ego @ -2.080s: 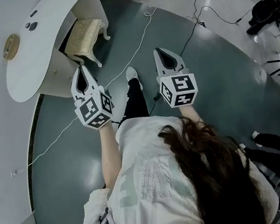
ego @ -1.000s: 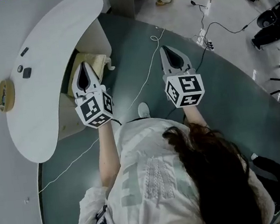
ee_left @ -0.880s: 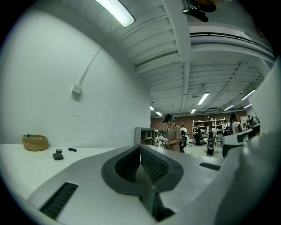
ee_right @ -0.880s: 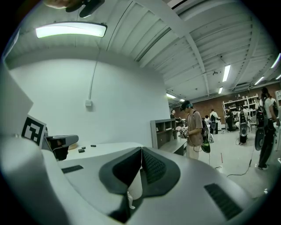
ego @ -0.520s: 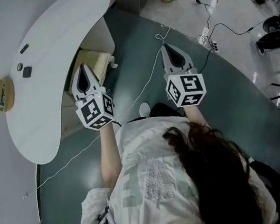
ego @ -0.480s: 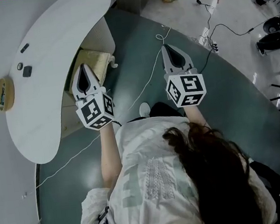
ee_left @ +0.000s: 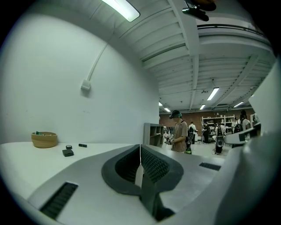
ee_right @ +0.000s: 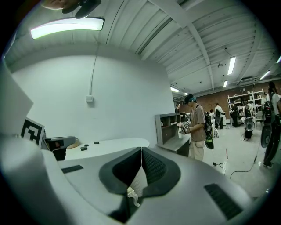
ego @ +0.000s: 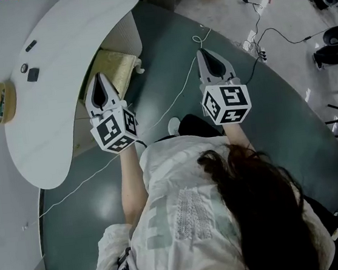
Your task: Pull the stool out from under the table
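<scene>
Standing just short of the white curved table (ego: pixel 46 134), the person holds both grippers out ahead and pointed forward. It reads as an approach pose, since neither touches anything. The left gripper (ego: pixel 97 79) has its jaws pressed together on nothing, and in the head view it lies over the near edge of the stool (ego: pixel 116 63). The right gripper (ego: pixel 203 53), likewise closed and empty, hangs over bare green floor (ego: pixel 265 119), apart from the stool. The stool, with a pale cushion and a white carved leg showing, sits in the table's knee gap, partly under the top, so the pull has not begun. A round tan bowl (ego: pixel 4 101) and small dark items (ego: pixel 33 73) rest on the tabletop, clear of the stool. A white cable (ego: pixel 172 88) trails across the floor between the grippers — a possible snag for the stool's legs. No brand or wording can be read; the marker cubes (ego: pixel 115 132) bear only black-and-white square patterns.
</scene>
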### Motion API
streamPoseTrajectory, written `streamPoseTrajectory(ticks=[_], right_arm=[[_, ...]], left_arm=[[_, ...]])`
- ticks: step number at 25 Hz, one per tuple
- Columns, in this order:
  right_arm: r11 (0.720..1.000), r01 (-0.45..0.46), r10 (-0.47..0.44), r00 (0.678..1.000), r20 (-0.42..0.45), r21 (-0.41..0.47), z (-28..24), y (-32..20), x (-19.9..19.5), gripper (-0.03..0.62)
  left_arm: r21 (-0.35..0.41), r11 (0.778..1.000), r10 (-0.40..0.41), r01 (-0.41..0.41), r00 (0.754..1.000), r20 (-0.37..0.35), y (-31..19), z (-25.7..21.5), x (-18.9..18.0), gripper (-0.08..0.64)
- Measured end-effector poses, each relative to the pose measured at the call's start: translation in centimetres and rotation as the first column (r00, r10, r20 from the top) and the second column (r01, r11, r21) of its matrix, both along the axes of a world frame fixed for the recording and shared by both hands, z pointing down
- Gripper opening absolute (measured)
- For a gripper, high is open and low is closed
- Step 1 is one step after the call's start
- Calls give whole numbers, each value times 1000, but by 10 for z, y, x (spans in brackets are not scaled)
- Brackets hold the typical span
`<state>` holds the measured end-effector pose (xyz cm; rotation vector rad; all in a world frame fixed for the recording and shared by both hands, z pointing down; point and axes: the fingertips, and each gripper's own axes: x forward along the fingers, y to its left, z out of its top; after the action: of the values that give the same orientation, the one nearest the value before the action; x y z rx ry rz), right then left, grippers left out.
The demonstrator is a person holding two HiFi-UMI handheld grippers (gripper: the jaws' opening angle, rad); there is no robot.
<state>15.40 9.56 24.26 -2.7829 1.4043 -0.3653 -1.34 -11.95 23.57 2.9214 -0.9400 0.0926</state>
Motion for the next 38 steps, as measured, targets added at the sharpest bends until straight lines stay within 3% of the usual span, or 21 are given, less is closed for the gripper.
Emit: streamPoseTrajectory(ticks=[14,19,23,27,31,38], right_arm=[[999,28,-28,1000,4,-17,3,-11,-3,29],[995,96,-96,995,7,-3,3,-28,2,31],[982,191,-191,982,7,5,0,-52,10,29],[948,319,-318,948,-15,11,-8,-85,20,31],[895,447,-447,893,-48,-3,-15,-117,20,31],[747,664,-663,743,-90,-23,-20,-160,5,31]], left_arm=[[-18,998,-57,57,998,1,-13,7,-12,29],[-17,990,-142,142,990,7,-15,9,-26,29],[-8,970,-242,242,970,10,-17,4,-39,29],[-3,933,-359,359,933,9,-14,-2,-52,29],[-6,880,-475,474,880,-1,-9,-7,-69,29],[-28,734,-679,679,734,-24,20,-8,-103,29]])
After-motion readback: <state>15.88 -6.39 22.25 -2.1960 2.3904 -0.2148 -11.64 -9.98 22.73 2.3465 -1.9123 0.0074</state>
